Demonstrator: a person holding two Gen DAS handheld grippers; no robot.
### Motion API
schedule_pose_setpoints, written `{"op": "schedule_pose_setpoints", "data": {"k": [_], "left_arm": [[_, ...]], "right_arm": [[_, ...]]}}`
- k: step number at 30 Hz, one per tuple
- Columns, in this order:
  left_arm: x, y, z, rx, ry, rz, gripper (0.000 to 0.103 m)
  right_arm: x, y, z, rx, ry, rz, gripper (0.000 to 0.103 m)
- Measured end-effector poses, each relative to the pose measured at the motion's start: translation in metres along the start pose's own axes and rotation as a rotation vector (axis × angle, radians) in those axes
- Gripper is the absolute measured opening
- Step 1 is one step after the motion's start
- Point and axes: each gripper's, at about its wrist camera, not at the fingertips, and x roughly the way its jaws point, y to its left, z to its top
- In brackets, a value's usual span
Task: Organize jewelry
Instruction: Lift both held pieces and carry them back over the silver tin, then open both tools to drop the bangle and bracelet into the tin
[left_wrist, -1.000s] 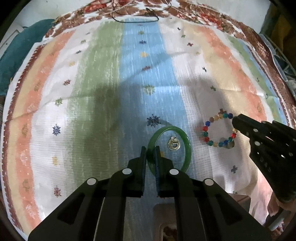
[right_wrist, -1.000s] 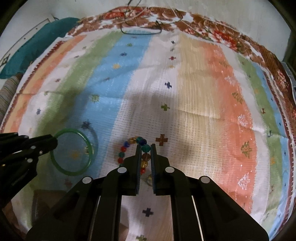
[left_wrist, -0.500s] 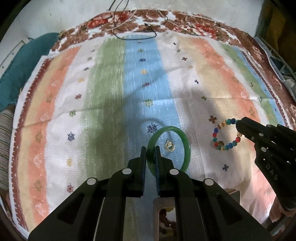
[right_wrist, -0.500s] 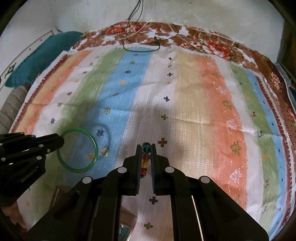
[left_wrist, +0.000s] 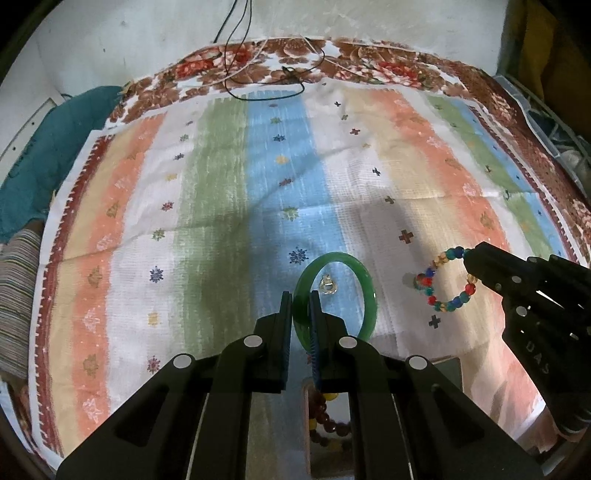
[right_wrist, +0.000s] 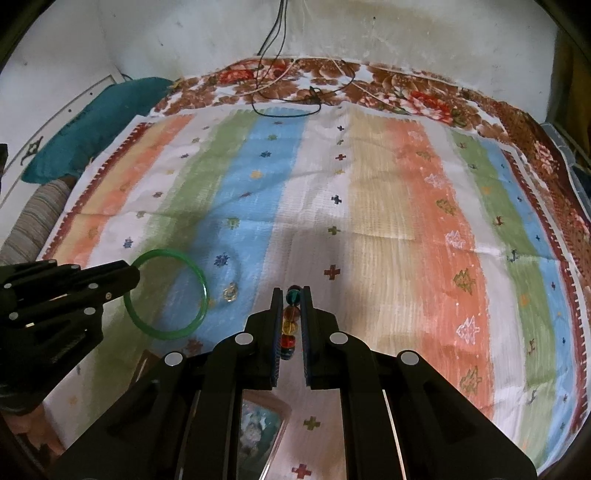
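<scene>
My left gripper is shut on the rim of a green bangle, which hangs lifted above the striped cloth. In the right wrist view the same bangle sticks out from the left gripper. My right gripper is shut on a bracelet of coloured beads, seen edge-on between its pads. The left wrist view shows that bead bracelet dangling as a loop from the right gripper. A small silver ring lies on the blue stripe, also the ring in the right view.
A wooden box with beads inside sits under the left gripper at the near edge. A box with a mirrored lid shows below the right gripper. Black cords lie at the cloth's far edge. A teal cushion is at left.
Both grippers have risen with the bangle and the bead bracelet lifted off the cloth. The bead bracelet now hangs edge-on in the right gripper. The box below has come into view.
</scene>
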Motion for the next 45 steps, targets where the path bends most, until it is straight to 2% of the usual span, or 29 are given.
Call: {"op": "schedule_pose_setpoints", "data": {"k": [5, 23, 45], "left_arm": [[-0.012, -0.003, -0.004, 0.016, -0.018, 0.007, 0.009], [-0.051, -0.012, -0.028, 0.019, -0.069, -0.036, 0.009], [-0.082, -0.01, -0.068, -0.016, -0.084, -0.098, 0.009]], "right_arm": [[-0.013, 0.005, -0.008, -0.008, -0.013, 0.018, 0.01], [-0.058, 0.017, -0.029, -0.025, -0.085, 0.054, 0.01], [-0.081, 0.025, -0.067, -0.027, -0.075, 0.089, 0.01]]}}
